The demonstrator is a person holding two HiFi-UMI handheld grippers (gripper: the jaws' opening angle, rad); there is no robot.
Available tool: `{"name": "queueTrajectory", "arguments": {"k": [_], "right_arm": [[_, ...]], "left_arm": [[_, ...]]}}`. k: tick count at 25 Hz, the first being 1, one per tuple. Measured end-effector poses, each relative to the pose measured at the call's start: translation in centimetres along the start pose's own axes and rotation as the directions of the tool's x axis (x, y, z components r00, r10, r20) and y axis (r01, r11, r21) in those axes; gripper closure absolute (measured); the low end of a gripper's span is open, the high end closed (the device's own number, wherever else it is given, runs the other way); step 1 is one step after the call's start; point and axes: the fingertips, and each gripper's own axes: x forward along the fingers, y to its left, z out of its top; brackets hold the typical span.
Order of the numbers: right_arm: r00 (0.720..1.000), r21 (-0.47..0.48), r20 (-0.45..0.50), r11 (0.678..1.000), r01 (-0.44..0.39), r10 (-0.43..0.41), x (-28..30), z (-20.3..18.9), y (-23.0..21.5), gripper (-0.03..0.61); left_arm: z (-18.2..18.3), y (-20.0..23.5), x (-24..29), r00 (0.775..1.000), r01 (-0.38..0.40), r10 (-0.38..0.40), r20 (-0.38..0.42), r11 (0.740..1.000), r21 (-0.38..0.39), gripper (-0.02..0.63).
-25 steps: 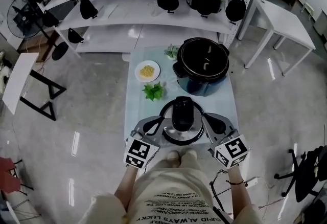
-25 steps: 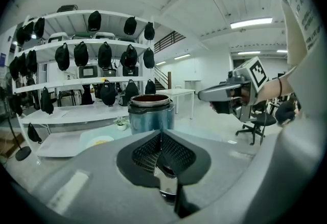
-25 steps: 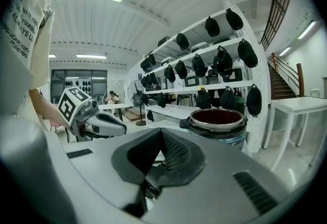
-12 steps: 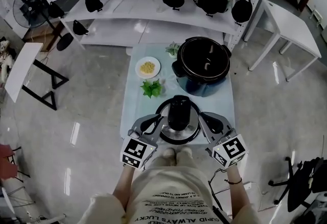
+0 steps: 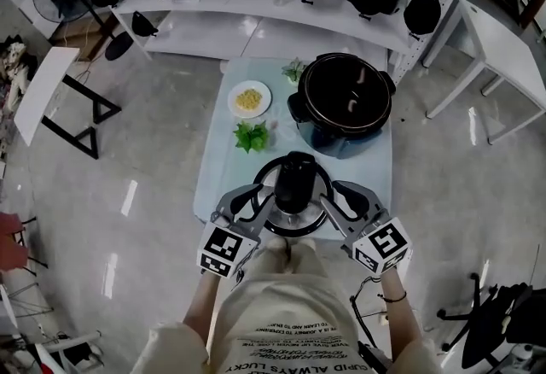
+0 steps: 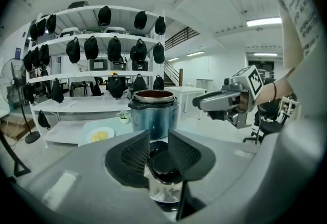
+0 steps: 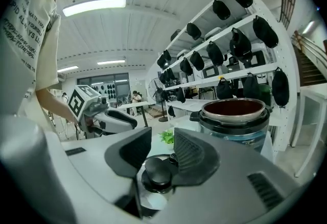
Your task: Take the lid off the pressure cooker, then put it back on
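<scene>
Grippers flank lid (image 5: 294,193), both released: left gripper (image 5: 256,204) jaws just opened to narrow gap, right gripper (image 5: 334,200) jaws just opened wider. Ribbed black pads not pressing; lid's black knob shows through each gap. Steel lid flat at tabletop's (image 5: 217,172) near edge; round open pressure cooker (image 5: 345,99) toward far right corner. Shirt print partly legible: "ALWAYS LUCKY".
</scene>
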Motion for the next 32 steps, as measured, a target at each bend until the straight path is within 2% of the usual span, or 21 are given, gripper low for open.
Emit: {"name": "queueTrajectory", "arguments": {"k": [10,19,25,32], "right_arm": [[0.987,0.020,-0.071,0.990,-0.140,0.141,1.3,-3.1,0.1,0.408],[0.968,0.058,-0.147,0.978,-0.198,0.205,3.4,-6.5,0.5,0.325],[0.947,0.018,-0.226,0.973,-0.232,0.230,5.8,-9.6,0.7,0.293],[0.908,-0.007,-0.332,0.962,-0.274,0.257,7.0,-12.7,1.6,0.284]], "left_arm": [[-2.5,-0.9,1.9,0.996,0.008,-0.005,-0.086,1.000,0.030,0.418],[-6.0,-1.4,4.3,0.967,0.148,-0.125,-0.222,0.985,0.087,0.344],[-8.1,-1.0,6.3,0.926,0.290,-0.226,-0.304,0.939,0.187,0.328],[-10.2,-1.5,7.2,0.873,0.426,-0.329,-0.361,0.874,0.234,0.324]]}}
